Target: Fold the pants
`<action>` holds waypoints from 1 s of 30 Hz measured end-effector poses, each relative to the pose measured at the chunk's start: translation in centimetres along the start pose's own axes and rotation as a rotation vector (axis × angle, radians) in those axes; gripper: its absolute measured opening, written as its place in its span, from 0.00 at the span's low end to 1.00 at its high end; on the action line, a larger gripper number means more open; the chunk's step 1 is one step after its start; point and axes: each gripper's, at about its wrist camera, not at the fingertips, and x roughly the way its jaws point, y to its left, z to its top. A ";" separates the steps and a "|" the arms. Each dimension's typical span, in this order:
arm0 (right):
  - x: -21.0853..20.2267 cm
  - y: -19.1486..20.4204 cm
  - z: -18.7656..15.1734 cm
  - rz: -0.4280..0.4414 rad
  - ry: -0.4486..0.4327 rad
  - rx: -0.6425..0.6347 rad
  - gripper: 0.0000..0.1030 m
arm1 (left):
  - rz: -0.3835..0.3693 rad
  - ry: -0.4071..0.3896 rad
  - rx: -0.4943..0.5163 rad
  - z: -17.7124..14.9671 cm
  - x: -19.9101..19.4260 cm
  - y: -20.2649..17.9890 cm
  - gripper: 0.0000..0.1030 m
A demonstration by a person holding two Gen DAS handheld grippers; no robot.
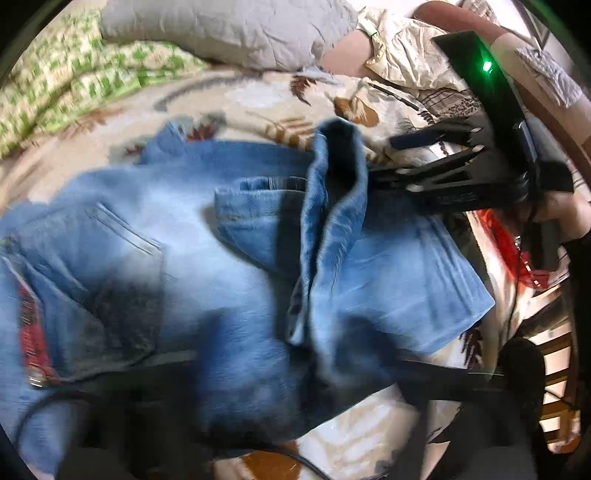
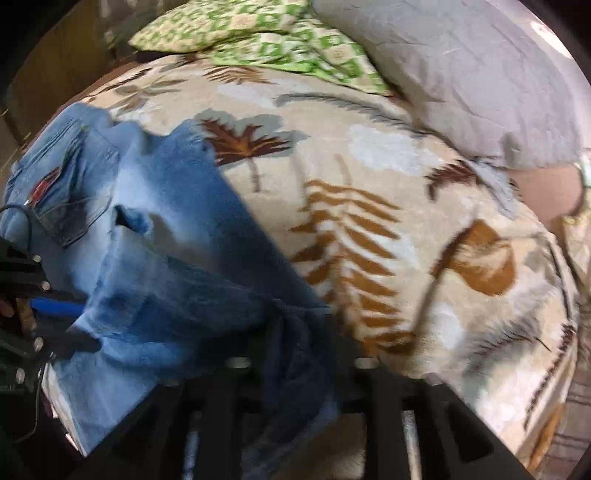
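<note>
Left wrist view shows the jeans (image 1: pixel 207 236) bunched on the bed (image 1: pixel 258 99), my left claw (image 1: pixel 258 413) spread wide and empty. My right claw (image 1: pixel 373 158) seems parted around the hem; loose denim may slump.

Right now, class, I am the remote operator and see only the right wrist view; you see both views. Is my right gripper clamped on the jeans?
Observer: No. The left wrist view shows the right gripper with its jaws apart and the leg hem of the jeans standing at its fingertips.
Operator: Is the unit lit?
Observer: Yes, a green light glows on its body.
Operator: What lies beyond it?
Observer: A crumpled cream cloth, past the grey pillow.
</note>
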 end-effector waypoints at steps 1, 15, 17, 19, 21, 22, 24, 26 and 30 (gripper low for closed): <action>-0.8 -0.5 -0.1 0.000 -0.021 0.023 0.82 | 0.007 -0.029 0.005 -0.1 -1.0 -0.1 1.00; -15.0 0.6 2.9 0.277 -0.318 0.168 1.00 | -0.109 -0.470 -0.274 -4.0 -18.8 5.1 1.00; -16.4 2.7 4.1 0.309 -0.339 0.132 1.00 | -0.047 -0.480 -0.325 -5.4 -19.2 6.5 1.00; -17.2 5.2 5.5 0.340 -0.333 0.087 1.00 | 0.006 -0.467 -0.384 -7.2 -18.6 8.1 1.00; -17.3 7.9 7.2 0.355 -0.304 0.037 1.00 | 0.037 -0.446 -0.461 -9.2 -17.1 10.1 1.00; -17.1 9.3 8.2 0.360 -0.286 0.010 1.00 | 0.043 -0.439 -0.487 -9.9 -16.2 11.1 1.00; -16.5 11.7 9.9 0.356 -0.247 -0.036 1.00 | 0.042 -0.430 -0.548 -11.5 -14.6 12.8 1.00; -15.9 14.1 11.7 0.344 -0.214 -0.081 1.00 | 0.010 -0.442 -0.620 -13.0 -13.2 14.8 1.00; -14.2 18.9 15.1 0.300 -0.141 -0.186 1.00 | -0.096 -0.507 -0.724 -14.7 -10.8 17.6 1.00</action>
